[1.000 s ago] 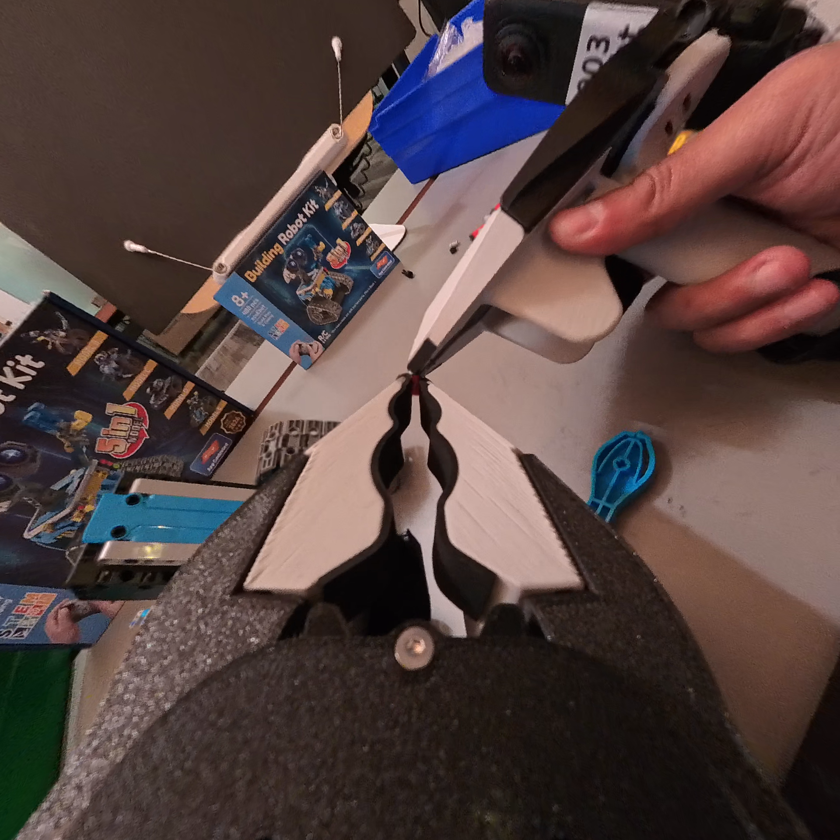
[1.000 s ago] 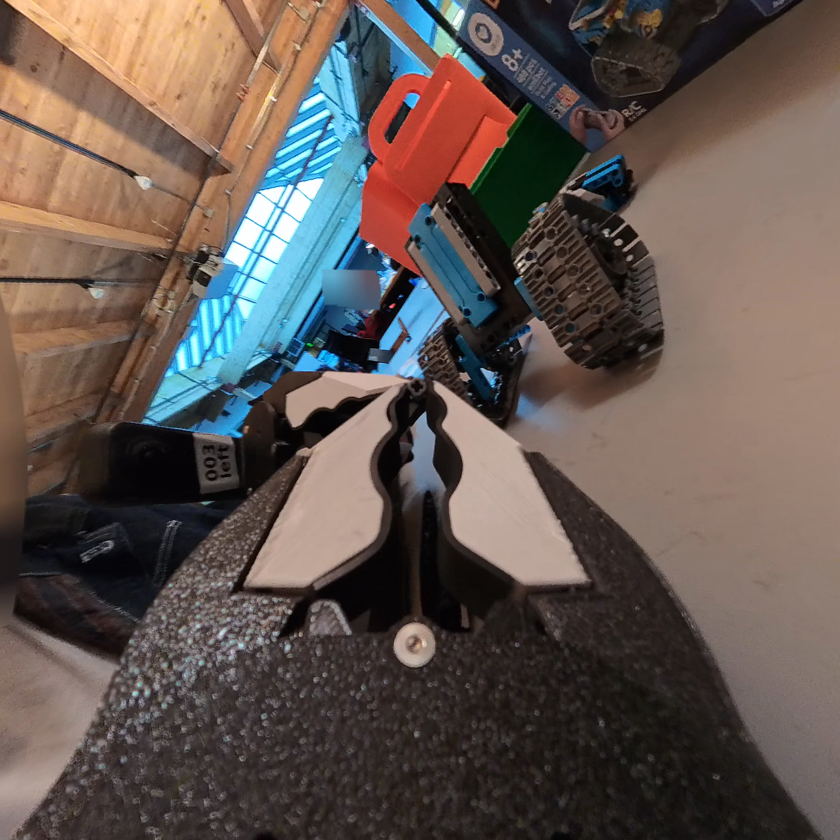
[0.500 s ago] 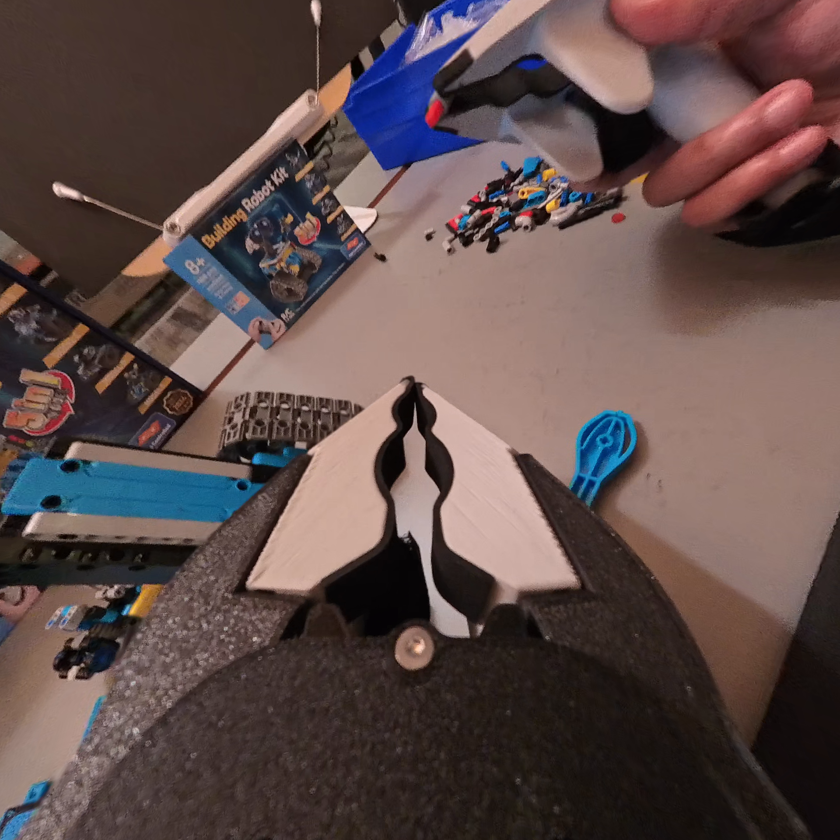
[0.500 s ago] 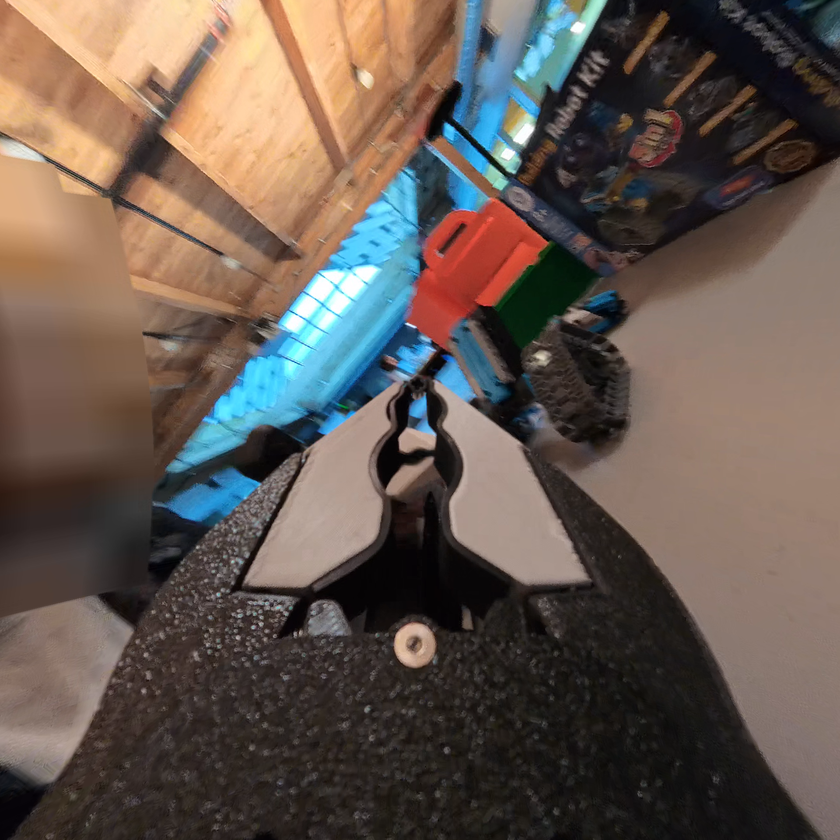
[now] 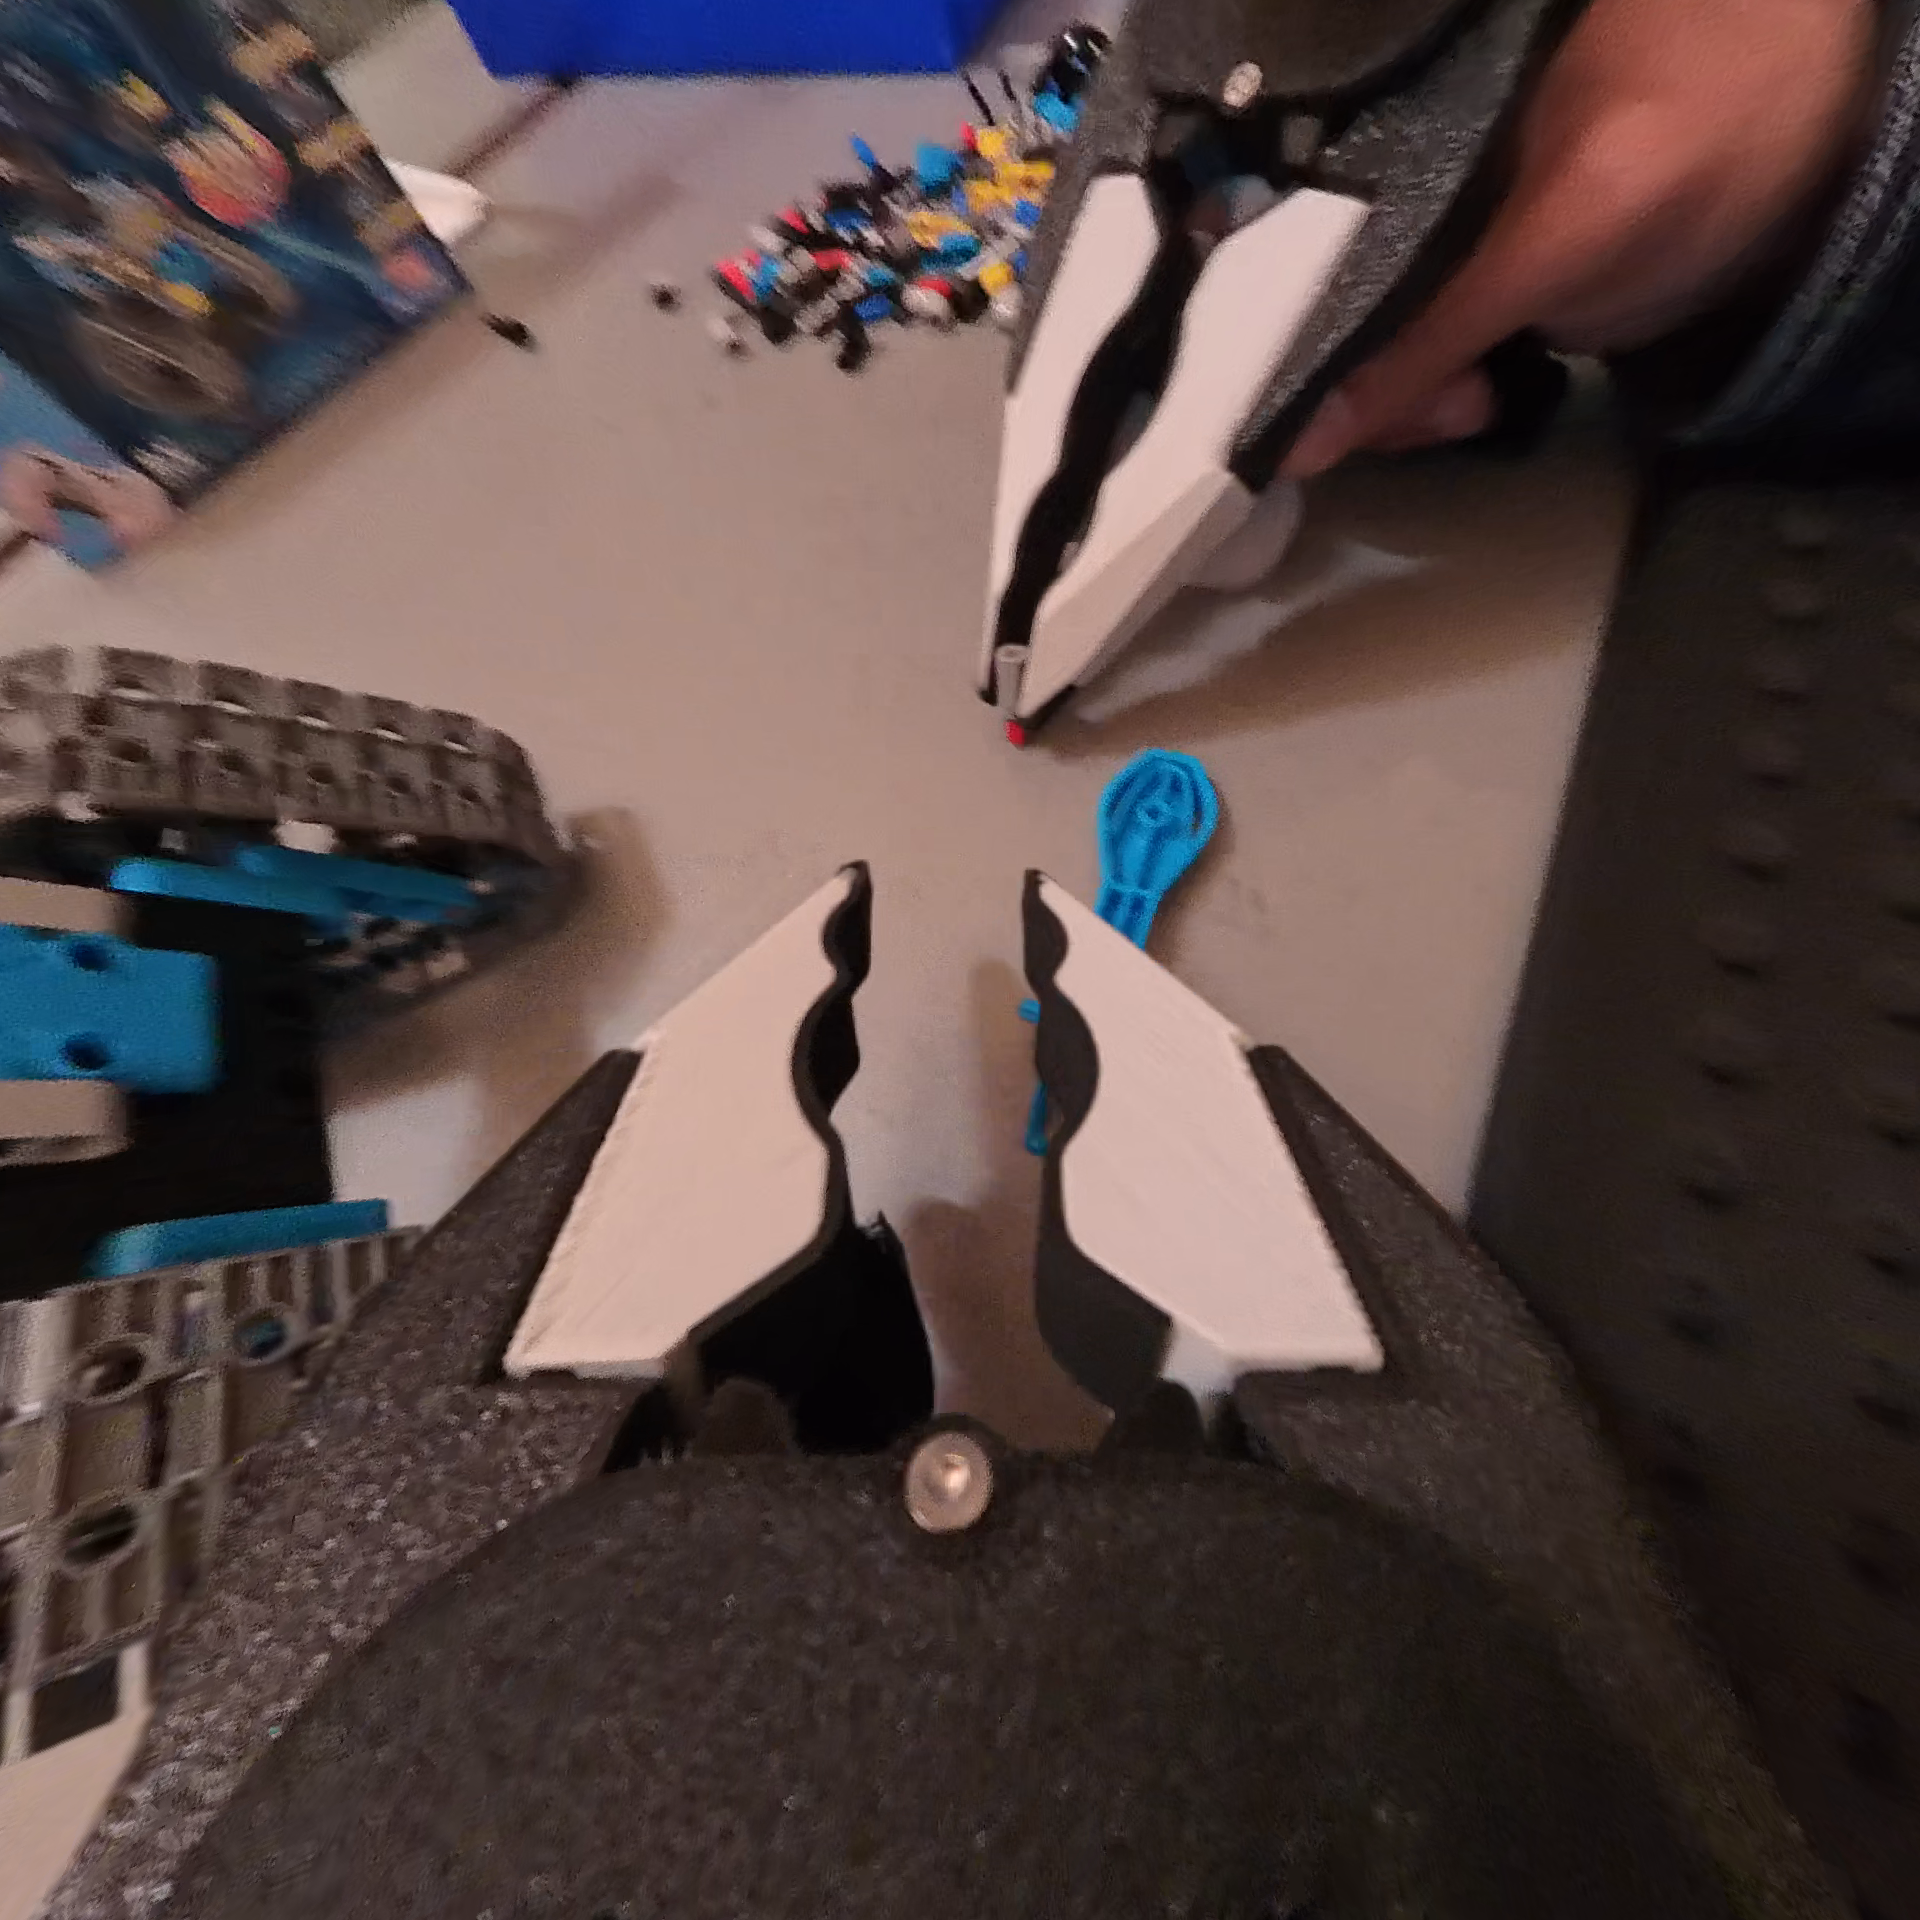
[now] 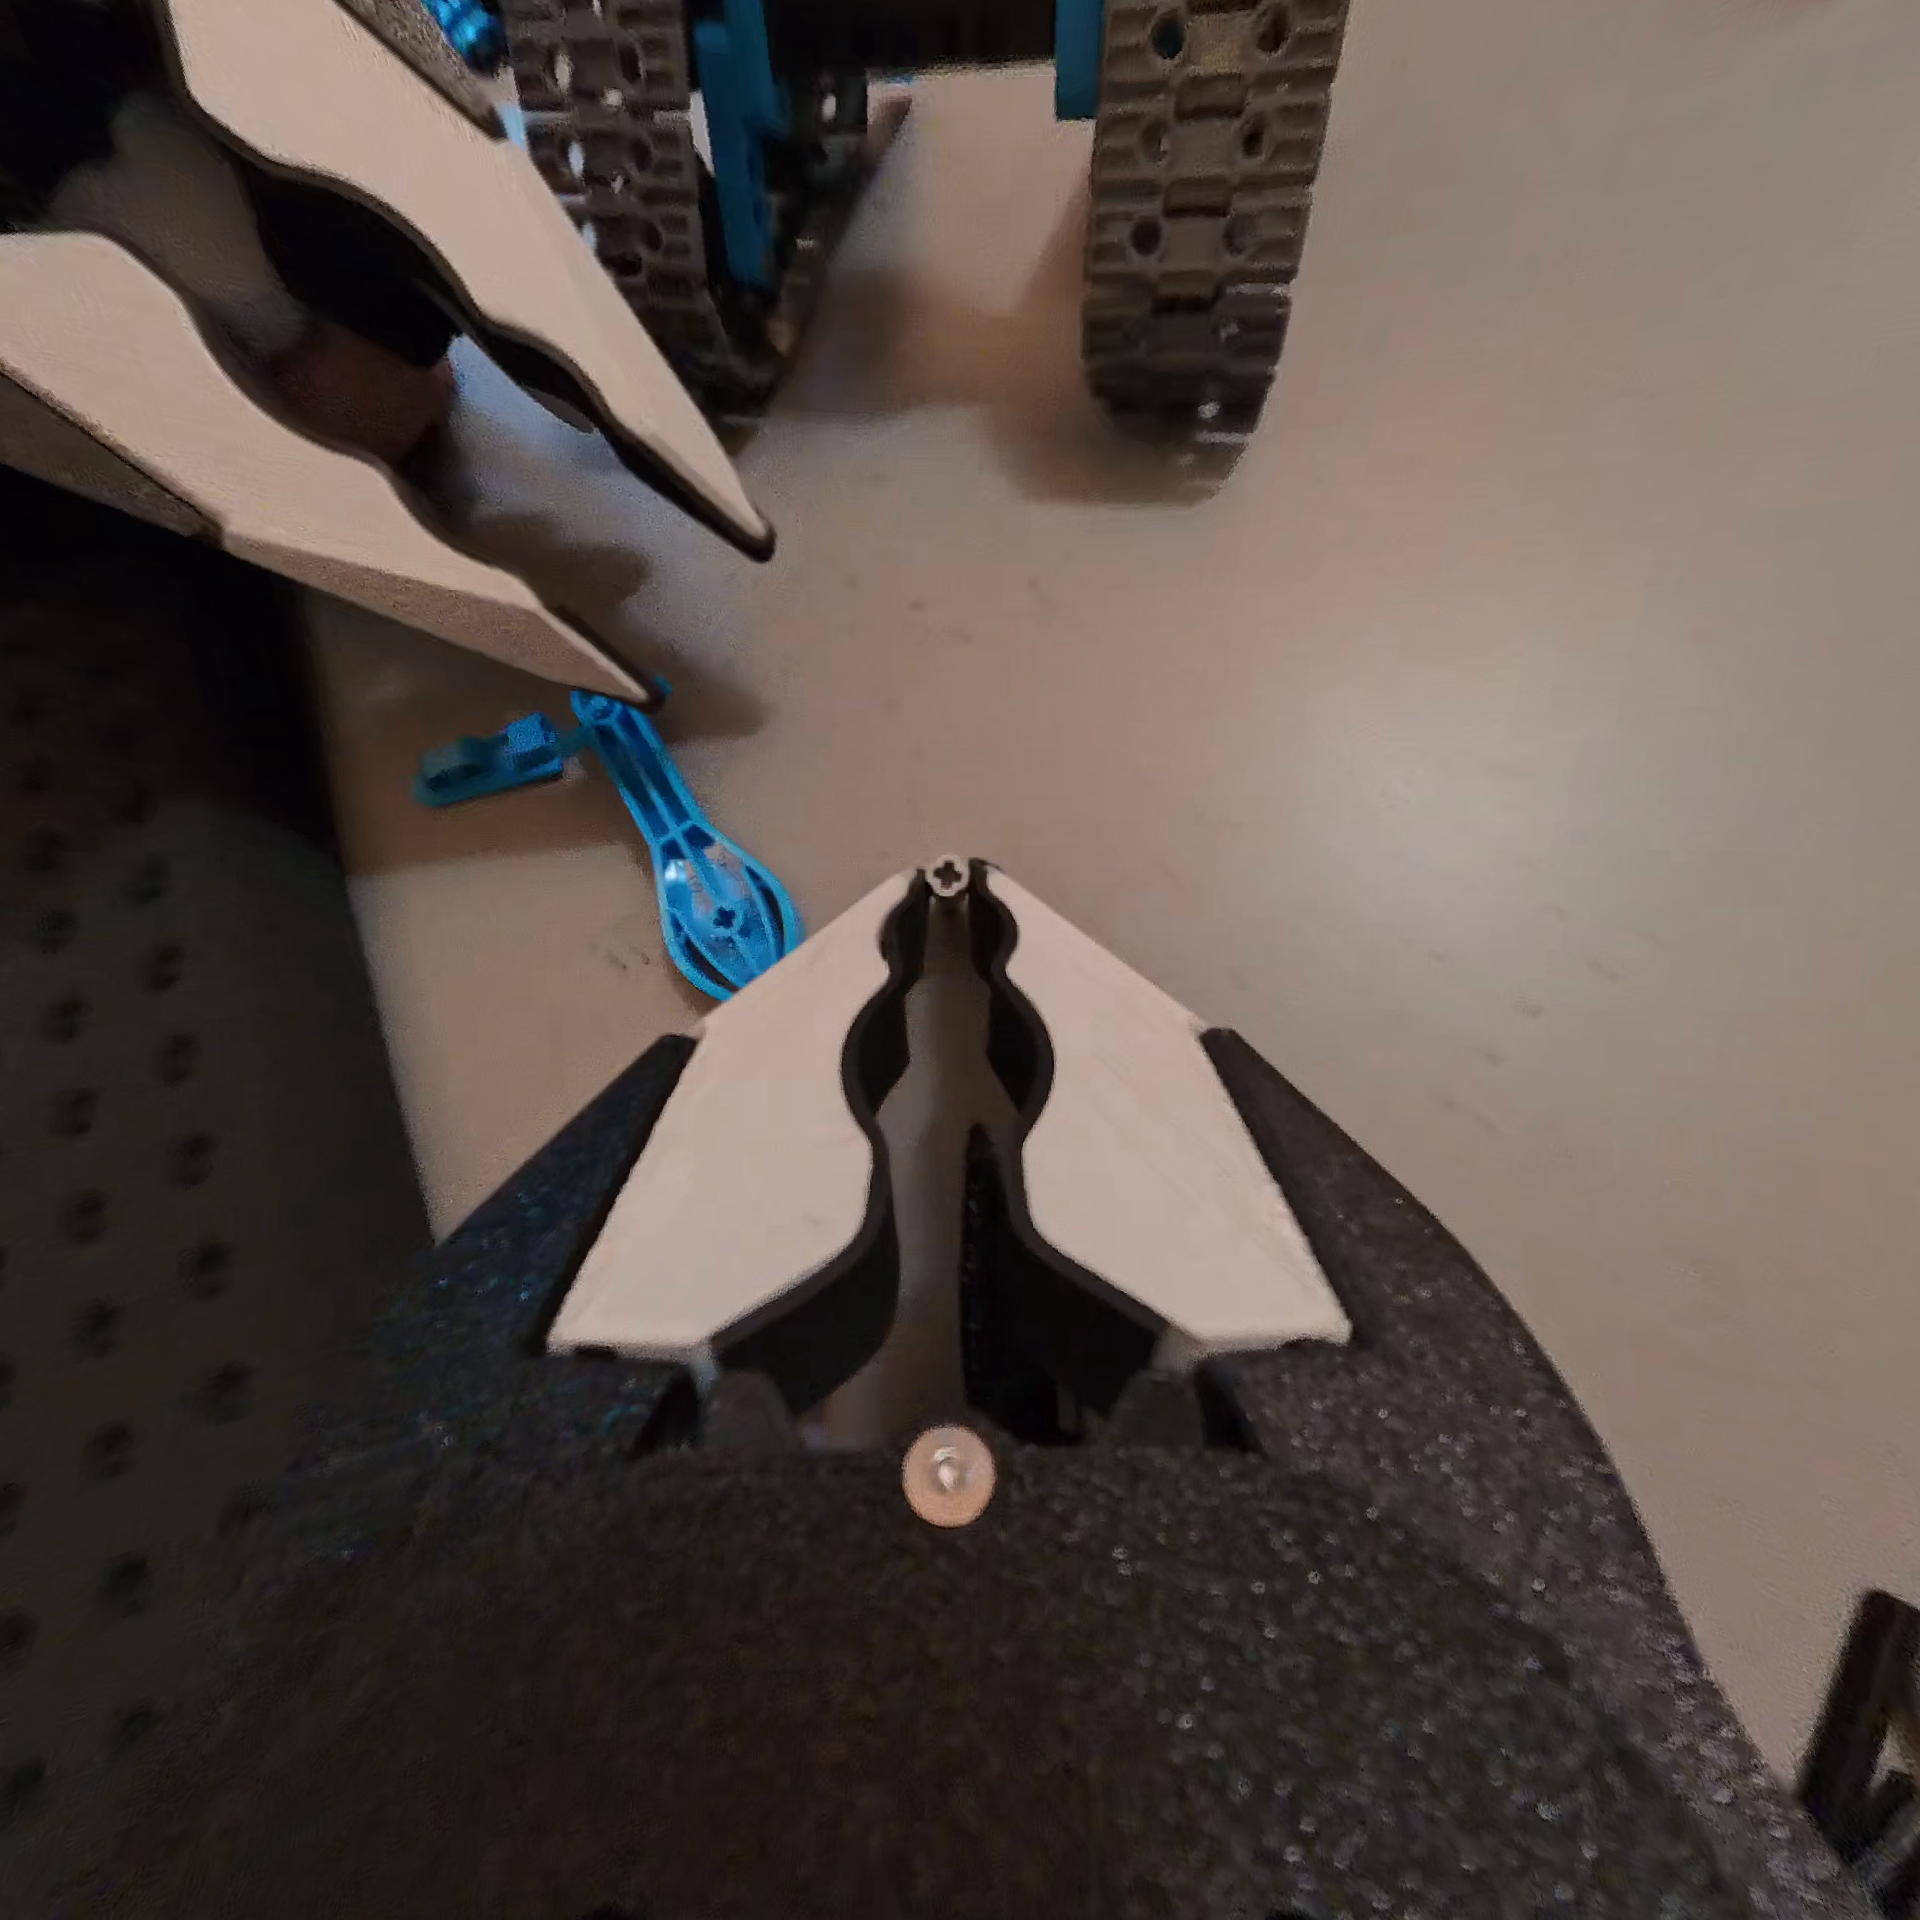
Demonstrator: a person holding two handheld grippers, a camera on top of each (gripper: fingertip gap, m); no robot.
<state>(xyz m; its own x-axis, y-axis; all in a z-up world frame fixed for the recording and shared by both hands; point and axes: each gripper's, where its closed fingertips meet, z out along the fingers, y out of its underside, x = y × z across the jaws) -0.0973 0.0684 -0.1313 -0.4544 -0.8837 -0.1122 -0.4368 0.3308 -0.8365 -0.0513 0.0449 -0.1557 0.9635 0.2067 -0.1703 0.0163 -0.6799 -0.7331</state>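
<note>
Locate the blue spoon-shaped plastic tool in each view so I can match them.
Left wrist view: blue tool right of centre, beside the open left hand-held gripper.
Right wrist view: left of centre.
Shared landmark: the tracked toy vehicle.

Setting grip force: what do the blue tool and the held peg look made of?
Blue tool: likely rigid moulded plastic, glossy, with thin ribs and cut-outs. Peg in the right gripper: probably hard plastic too, pale grey and matte, with a cross-shaped socket at its end; too small to be sure.

Left gripper [image 5: 945,883] gapes over table [image 5: 727,582] beside blue tool [image 5: 1148,831].
</note>
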